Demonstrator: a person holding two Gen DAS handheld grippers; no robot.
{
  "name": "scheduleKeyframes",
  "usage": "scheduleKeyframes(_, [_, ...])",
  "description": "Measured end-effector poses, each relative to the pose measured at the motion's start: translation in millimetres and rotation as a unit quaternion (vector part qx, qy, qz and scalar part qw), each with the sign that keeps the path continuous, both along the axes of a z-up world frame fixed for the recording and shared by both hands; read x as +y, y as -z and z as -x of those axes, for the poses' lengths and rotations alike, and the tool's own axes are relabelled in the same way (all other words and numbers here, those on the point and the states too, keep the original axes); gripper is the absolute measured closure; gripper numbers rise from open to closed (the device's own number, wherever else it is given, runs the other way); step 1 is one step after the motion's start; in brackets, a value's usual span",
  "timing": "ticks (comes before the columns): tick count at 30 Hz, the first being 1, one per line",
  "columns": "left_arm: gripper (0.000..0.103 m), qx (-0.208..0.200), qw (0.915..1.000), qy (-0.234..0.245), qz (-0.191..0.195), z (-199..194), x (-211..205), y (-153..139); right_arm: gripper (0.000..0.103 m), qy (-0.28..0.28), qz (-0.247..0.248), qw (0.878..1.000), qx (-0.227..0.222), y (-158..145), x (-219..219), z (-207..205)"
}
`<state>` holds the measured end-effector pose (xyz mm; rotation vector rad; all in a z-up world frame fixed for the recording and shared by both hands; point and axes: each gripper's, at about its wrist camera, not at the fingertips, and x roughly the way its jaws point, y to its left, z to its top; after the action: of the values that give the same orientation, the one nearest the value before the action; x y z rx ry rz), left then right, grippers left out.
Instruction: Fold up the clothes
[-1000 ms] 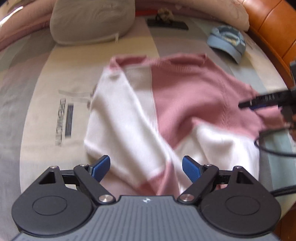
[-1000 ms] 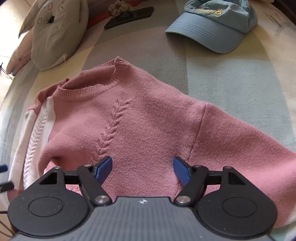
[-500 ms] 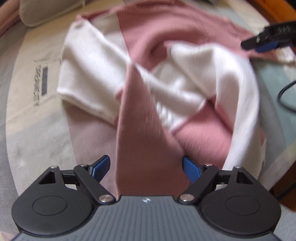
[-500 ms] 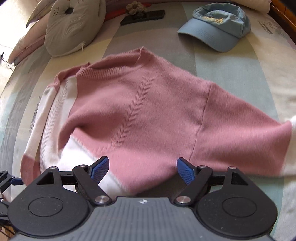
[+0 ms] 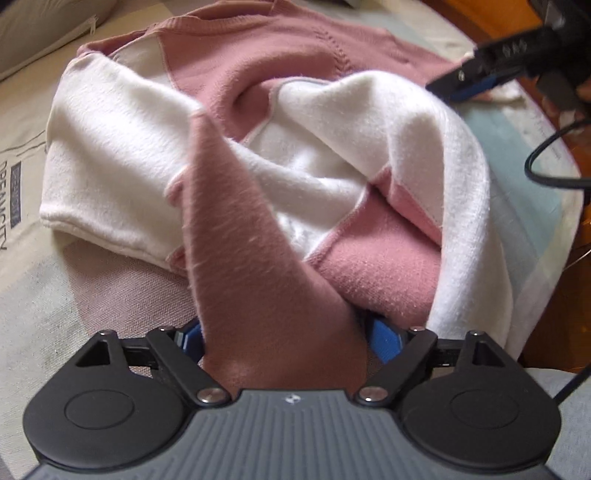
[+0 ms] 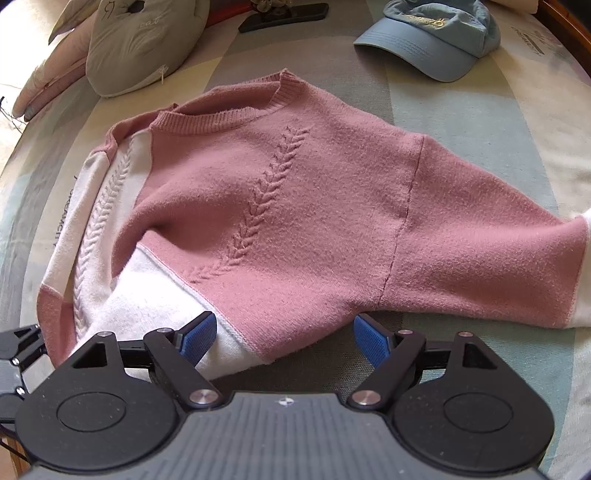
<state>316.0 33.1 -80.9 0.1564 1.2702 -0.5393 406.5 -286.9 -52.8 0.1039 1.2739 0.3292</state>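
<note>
- The pink and white sweater (image 6: 295, 206) is lying on the striped bedspread (image 6: 461, 122), neckline turned toward the pillows, its braided knit line running down the pink front
- On the sweater's left side a white panel is showing, and its right sleeve is stretching out flat, ending in a white cuff (image 6: 581, 273)
- In the left wrist view the sweater (image 5: 229, 122) is bunching up, with white folds piling over the pink and a long pink strip (image 5: 258, 280) rising from the heap
- The left gripper (image 5: 288, 341) is sitting at the near edge of the sweater with that pink strip running between its blue pads; its jaws are standing wide, and whether the pads are pressing the cloth I cannot tell
- The right gripper (image 6: 284, 332) is hovering over the sweater's lower hem, its jaws having just been opening and now standing wide, with the hem edge lying below the gap and nothing pinched
- Beyond the sweater's right shoulder a blue cap (image 6: 428, 40) is resting on the bedspread
- Beyond its left shoulder a grey cushion (image 6: 144, 44) is leaning, a dark flat object (image 6: 284, 16) lying between cushion and cap
</note>
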Motion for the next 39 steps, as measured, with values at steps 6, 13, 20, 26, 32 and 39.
scheduleKeyframes(6, [0.027,-0.017,0.998,-0.027,-0.054,4,4,-4,0.017,0.017,-0.003,1.0,0.009,6,-9,2])
scheduleKeyframes(13, [0.044,-0.046,0.9801,-0.134,-0.14,8,20,-20,0.017,0.014,0.006,1.0,-0.001,3,-10,1])
scheduleKeyframes(20, [0.046,-0.03,0.9824,-0.161,-0.09,13,35,-36,0.017,0.022,0.001,1.0,-0.005,1,-14,-4])
scheduleKeyframes(26, [0.035,-0.063,0.9898,-0.061,-0.112,39,-6,-29,0.017,0.016,-0.004,1.0,0.0,3,-7,-1])
scheduleKeyframes(32, [0.029,-0.092,0.9856,-0.039,-0.136,37,-30,-17,0.017,0.024,-0.008,1.0,0.005,4,-6,2])
scheduleKeyframes(39, [0.022,-0.106,0.9795,0.015,-0.171,62,-48,-1,0.016,0.031,-0.012,0.999,0.013,5,-5,3])
